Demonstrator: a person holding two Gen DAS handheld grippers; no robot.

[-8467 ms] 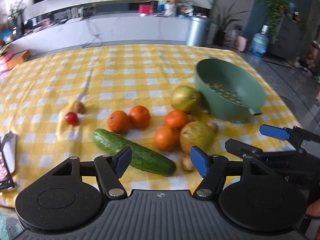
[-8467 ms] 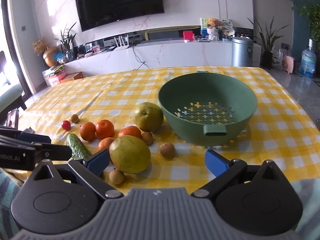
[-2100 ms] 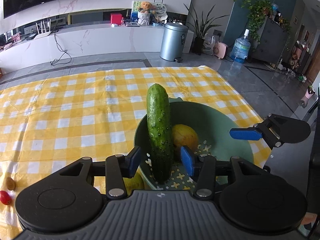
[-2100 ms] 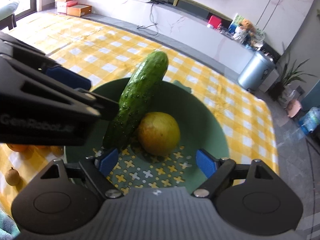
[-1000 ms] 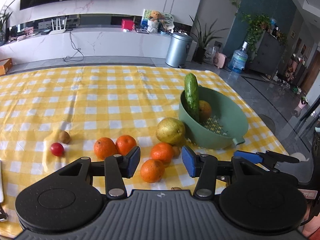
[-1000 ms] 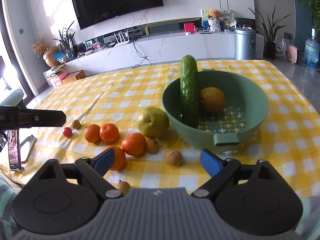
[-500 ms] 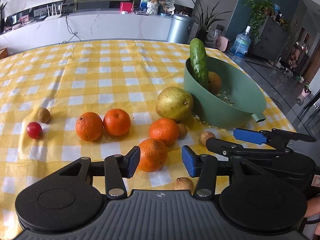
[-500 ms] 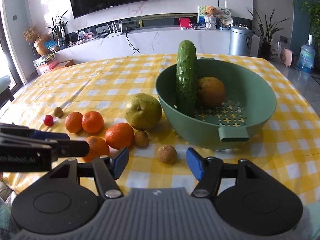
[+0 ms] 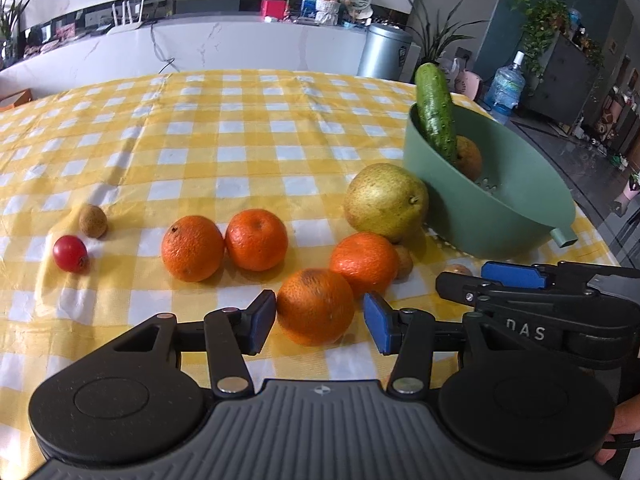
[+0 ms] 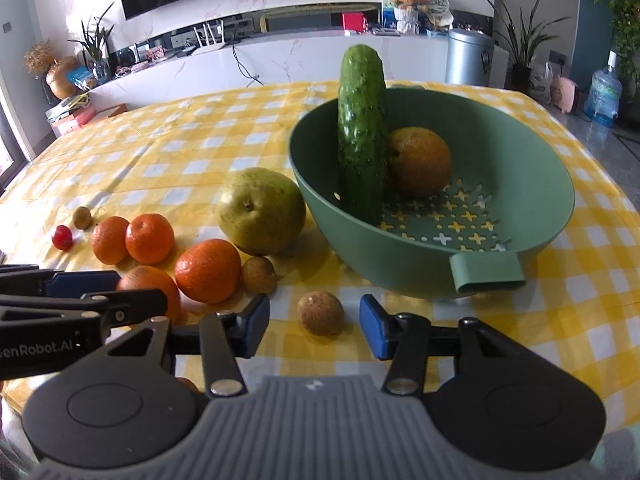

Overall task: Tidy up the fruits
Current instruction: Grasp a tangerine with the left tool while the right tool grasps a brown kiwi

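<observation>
A: Step in hand: pick-up from the cloth; left gripper [image 9: 320, 322] half open astride nearest orange [image 9: 315, 306], pads apart from peel; right gripper [image 10: 314, 330] closing about small brown fruit [image 10: 320, 313], no contact yet.

B: Next: close, lift toward green bowl [image 10: 532, 216] at one o'clock; bowl's far wall hidden behind upright cucumber [image 10: 362, 132].

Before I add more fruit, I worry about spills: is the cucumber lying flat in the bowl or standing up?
Standing up. The cucumber leans on the green bowl's wall, its top well above the rim.
</observation>
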